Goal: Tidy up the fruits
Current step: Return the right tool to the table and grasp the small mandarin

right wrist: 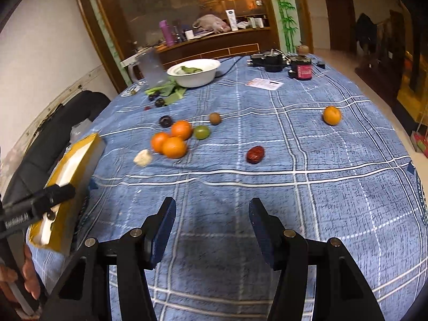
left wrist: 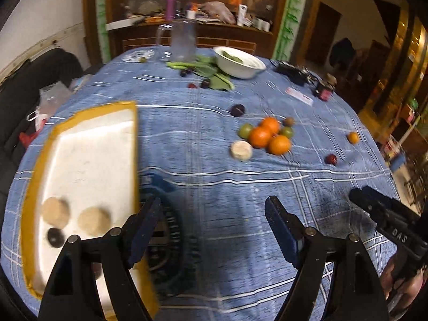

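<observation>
A cluster of three oranges [left wrist: 268, 135] [right wrist: 171, 140] lies mid-table with green fruits [left wrist: 245, 130] [right wrist: 201, 132], a kiwi [right wrist: 215, 118] and a dark plum [left wrist: 237, 110] [right wrist: 165, 121]. A pale round cake [left wrist: 241, 150] [right wrist: 142, 157] lies beside them. A lone orange [right wrist: 332, 115] [left wrist: 353, 137] and a red date [right wrist: 255, 154] [left wrist: 331, 159] lie to the right. A yellow-rimmed white tray [left wrist: 88, 144] [right wrist: 80, 147] at left holds two pale cakes [left wrist: 55, 211] and a dark fruit [left wrist: 55, 237]. My left gripper [left wrist: 212, 230] is open and empty above the cloth beside the tray. My right gripper [right wrist: 212, 230] is open and empty.
The blue checked tablecloth [right wrist: 321, 187] covers the round table. At the far side stand a white bowl [left wrist: 239, 62] with greens, a clear pitcher [left wrist: 183, 40], leafy vegetables with small dark fruits [left wrist: 206, 73], a dark jar [right wrist: 301, 68] and cables. A black chair [left wrist: 40, 69] stands at left.
</observation>
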Available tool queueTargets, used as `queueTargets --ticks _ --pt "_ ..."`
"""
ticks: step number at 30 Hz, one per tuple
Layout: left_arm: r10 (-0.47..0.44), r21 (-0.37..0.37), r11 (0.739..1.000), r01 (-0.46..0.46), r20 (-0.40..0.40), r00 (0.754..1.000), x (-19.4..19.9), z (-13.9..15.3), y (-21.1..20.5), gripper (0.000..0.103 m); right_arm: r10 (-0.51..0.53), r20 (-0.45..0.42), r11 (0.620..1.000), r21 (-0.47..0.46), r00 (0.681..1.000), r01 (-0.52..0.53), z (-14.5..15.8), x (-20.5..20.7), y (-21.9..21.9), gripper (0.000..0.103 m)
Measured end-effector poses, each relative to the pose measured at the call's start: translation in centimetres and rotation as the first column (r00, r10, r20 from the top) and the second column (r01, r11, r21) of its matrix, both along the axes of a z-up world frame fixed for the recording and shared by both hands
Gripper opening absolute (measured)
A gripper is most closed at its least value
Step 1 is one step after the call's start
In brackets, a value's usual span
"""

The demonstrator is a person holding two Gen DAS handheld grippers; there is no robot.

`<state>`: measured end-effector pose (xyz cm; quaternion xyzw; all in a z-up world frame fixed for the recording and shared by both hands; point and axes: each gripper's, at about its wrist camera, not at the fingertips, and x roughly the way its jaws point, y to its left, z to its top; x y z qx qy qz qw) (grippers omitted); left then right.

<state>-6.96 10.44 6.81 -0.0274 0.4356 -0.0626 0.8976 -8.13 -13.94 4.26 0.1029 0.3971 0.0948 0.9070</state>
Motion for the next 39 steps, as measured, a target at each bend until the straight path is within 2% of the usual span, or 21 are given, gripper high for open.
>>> queueTargets --ticks 4,7,13,18,21,22,26,30,34,36,38,39 --pt "-0.011 0.004 1.0 0.011 -0.024 1.0 1.5 -1.1 -1.2 0.079 0.021 -0.013 1.0 0.022 1.0 -0.021 -0.5 1.7 0.0 0.061" --pt "-0.006 -0.001 1.0 0.006 -0.041 0.999 2.6 -1.7 -1.4 0.079 0.05 -0.02 0.998 0.028 0.999 -0.05 -0.7 3.6 1.6 0.061" --pt "0.022 -0.012 1.0 -0.022 -0.037 0.999 4.1 -1.9 -0.6 0.079 0.119 -0.029 0.993 0.005 0.992 -0.119 -1.2 8.1 5.4 0.061" --pt "0.035 0.001 0.999 -0.035 -0.049 0.998 5.4 -2.2 -0.2 0.079 0.136 -0.055 0.99 -0.027 0.989 -0.137 -2.4 11.2 7.2 0.06" --pt "0.033 0.005 0.999 -0.032 -0.052 0.998 6.2 -2.3 -0.4 0.079 0.153 -0.077 0.988 -0.011 0.985 -0.154 -3.4 12.4 7.7 0.044" --pt "0.027 0.005 1.0 -0.026 -0.054 0.998 6.5 -2.4 -0.7 0.079 0.171 -0.081 0.985 0.013 0.982 -0.171 -3.6 12.6 7.7 0.038" --pt "0.003 0.01 1.0 -0.003 -0.056 0.998 7.6 -2.6 -2.0 0.079 0.181 -0.077 0.983 0.035 0.981 -0.179 -3.5 12.2 7.5 0.037" --pt "-0.023 0.046 0.999 0.025 -0.039 0.999 8.9 -3.1 -3.7 0.078 0.136 -0.063 0.987 0.09 0.989 -0.13 -3.0 11.3 5.3 0.037" --pt "-0.03 0.045 0.998 0.033 -0.074 0.997 10.8 -4.6 -4.4 0.078 0.095 -0.061 0.99 0.11 0.994 -0.088 -3.1 10.7 3.6 0.037" --pt "-0.024 0.043 0.999 0.028 -0.086 0.996 11.3 -5.2 -4.4 0.072 0.087 -0.061 0.99 0.118 0.994 -0.079 -3.1 10.7 3.2 0.037" --pt "-0.032 0.063 0.997 0.038 -0.096 0.995 11.4 -5.8 -4.7 0.06 0.086 -0.055 0.989 0.125 0.995 -0.078 -3.1 10.6 2.9 0.037" --pt "-0.037 0.086 0.995 0.045 -0.09 0.995 11.3 -6.0 -5.0 0.06 0.088 -0.052 0.989 0.124 0.995 -0.081 -3.0 10.6 2.9 0.037"
